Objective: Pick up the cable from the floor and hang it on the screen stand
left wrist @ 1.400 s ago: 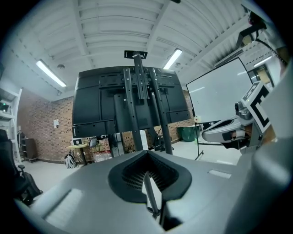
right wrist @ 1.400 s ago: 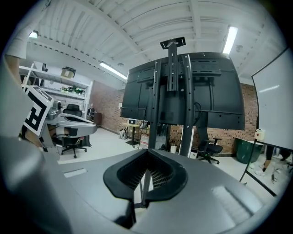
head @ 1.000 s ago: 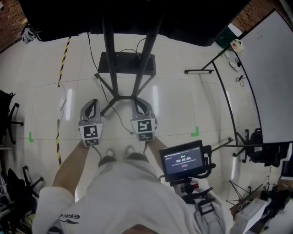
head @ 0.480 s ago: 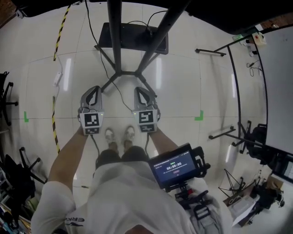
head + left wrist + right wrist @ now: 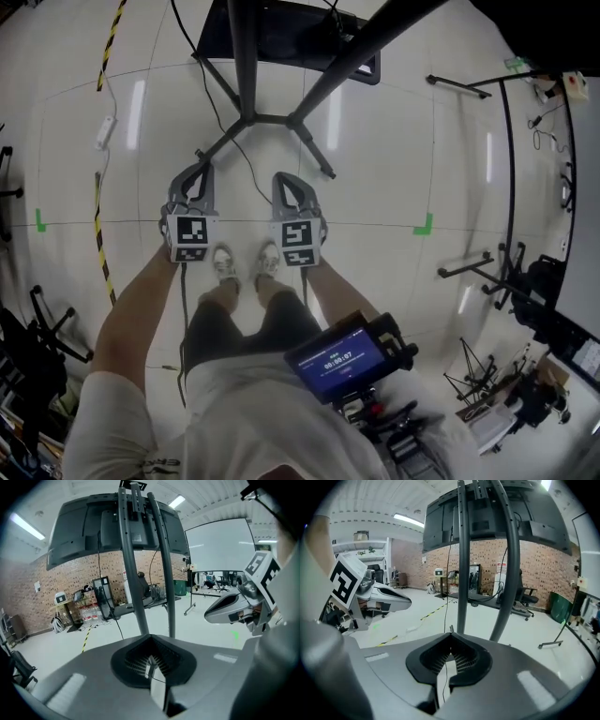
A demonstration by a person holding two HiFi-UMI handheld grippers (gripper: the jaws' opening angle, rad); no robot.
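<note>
The screen stand (image 5: 246, 66) rises just ahead of me on two dark poles, its legs spreading over the pale floor. A thin black cable (image 5: 216, 108) runs along the floor from the far left, past the stand's legs, toward my feet. My left gripper (image 5: 200, 169) and right gripper (image 5: 280, 177) hang side by side above the floor near the stand's front legs. Both point ahead and down at the stand. In the left gripper view the left gripper (image 5: 151, 655) is shut with nothing in it. In the right gripper view the right gripper (image 5: 450, 645) is shut too, also holding nothing.
A yellow-and-black tape strip (image 5: 97, 234) and a white power strip (image 5: 103, 131) lie on the floor at the left. Green tape marks (image 5: 425, 223) sit right of my feet (image 5: 225, 262). A whiteboard frame (image 5: 511, 141) stands at the right, with tripods and gear below it.
Both grippers have sunk together toward the floor and tipped downward. The stand's base has come closer and my legs have bent.
</note>
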